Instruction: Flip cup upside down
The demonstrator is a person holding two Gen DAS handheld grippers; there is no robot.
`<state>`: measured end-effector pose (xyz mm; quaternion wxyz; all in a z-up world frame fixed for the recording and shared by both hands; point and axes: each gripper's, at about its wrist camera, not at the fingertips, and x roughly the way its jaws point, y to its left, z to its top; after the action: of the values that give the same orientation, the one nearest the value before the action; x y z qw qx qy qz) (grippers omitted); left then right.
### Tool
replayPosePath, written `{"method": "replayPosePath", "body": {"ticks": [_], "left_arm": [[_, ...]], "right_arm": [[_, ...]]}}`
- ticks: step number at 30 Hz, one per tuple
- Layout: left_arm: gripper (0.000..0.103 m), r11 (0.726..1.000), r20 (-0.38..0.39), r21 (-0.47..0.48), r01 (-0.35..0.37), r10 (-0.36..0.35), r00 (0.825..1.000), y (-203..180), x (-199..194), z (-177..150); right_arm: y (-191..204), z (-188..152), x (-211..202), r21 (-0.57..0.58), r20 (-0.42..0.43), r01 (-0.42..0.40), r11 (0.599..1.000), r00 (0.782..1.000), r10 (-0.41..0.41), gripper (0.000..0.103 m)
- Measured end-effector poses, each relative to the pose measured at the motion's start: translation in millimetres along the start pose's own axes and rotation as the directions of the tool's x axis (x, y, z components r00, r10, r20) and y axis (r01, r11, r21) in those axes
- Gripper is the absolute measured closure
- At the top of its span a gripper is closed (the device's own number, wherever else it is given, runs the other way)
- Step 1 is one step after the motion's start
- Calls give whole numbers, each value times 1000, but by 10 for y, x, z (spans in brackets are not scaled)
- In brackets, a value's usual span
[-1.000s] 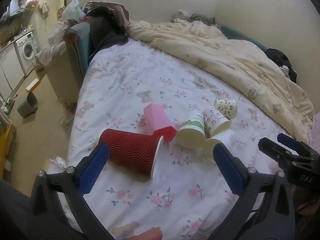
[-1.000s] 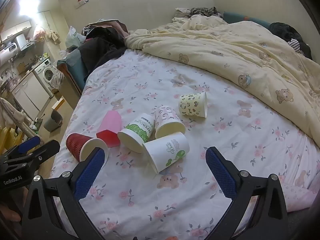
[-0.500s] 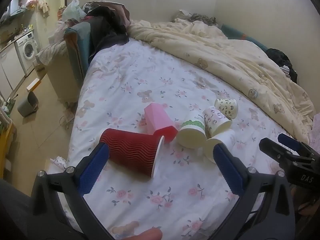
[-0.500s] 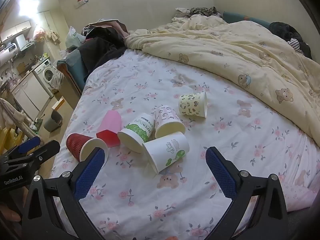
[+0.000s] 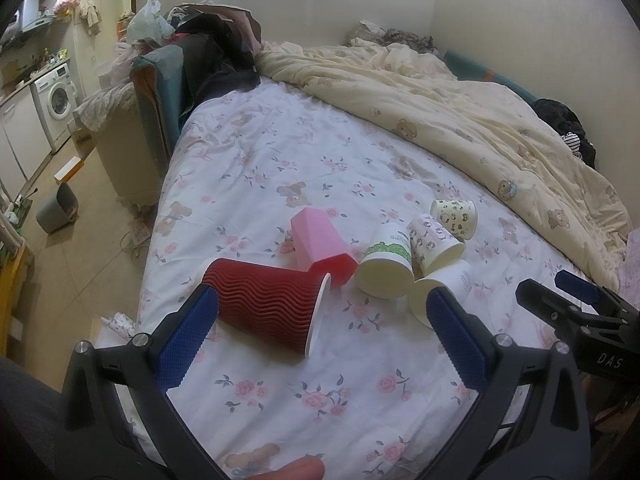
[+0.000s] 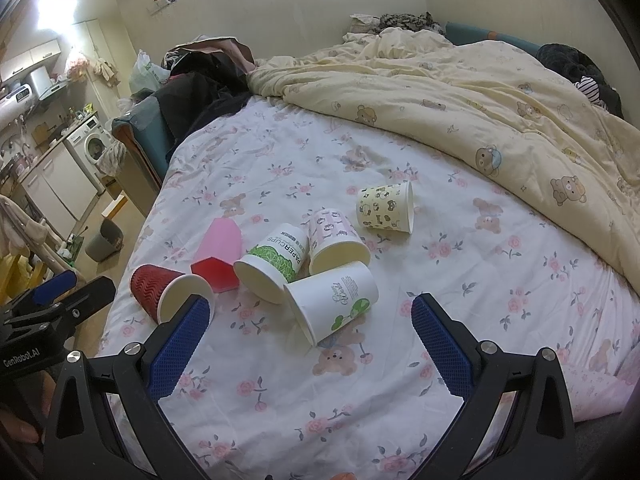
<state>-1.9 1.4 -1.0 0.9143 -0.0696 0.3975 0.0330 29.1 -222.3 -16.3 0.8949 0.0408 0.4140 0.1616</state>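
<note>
Left wrist view: we hold our left gripper [image 5: 322, 334] spread apart above the floral sheet [image 5: 280, 168], the red ribbed cup [image 5: 266, 308] lying on its side just ahead. Our right gripper [image 6: 310, 342] also gapes, empty, before the white leaf-print cup [image 6: 334, 304], tipped among four more fallen cups.

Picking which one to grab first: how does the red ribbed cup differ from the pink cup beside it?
The red ribbed cup is round with a wavy wall; the pink cup is smooth and faceted. The red ribbed cup shows a white inside at its rim; the pink cup's mouth end looks red. The red one lies nearer the left gripper. Both lie on their sides on the floral sheet.
</note>
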Motion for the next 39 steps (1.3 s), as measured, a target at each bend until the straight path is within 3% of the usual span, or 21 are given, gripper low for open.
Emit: {"method": "replayPosePath", "body": {"ticks": [39], "left_arm": [[0, 1000, 0, 3, -10, 10, 1000, 104, -49, 27]], "right_arm": [[27, -8, 7, -1, -1, -5, 1000, 1000, 5, 0]]}}
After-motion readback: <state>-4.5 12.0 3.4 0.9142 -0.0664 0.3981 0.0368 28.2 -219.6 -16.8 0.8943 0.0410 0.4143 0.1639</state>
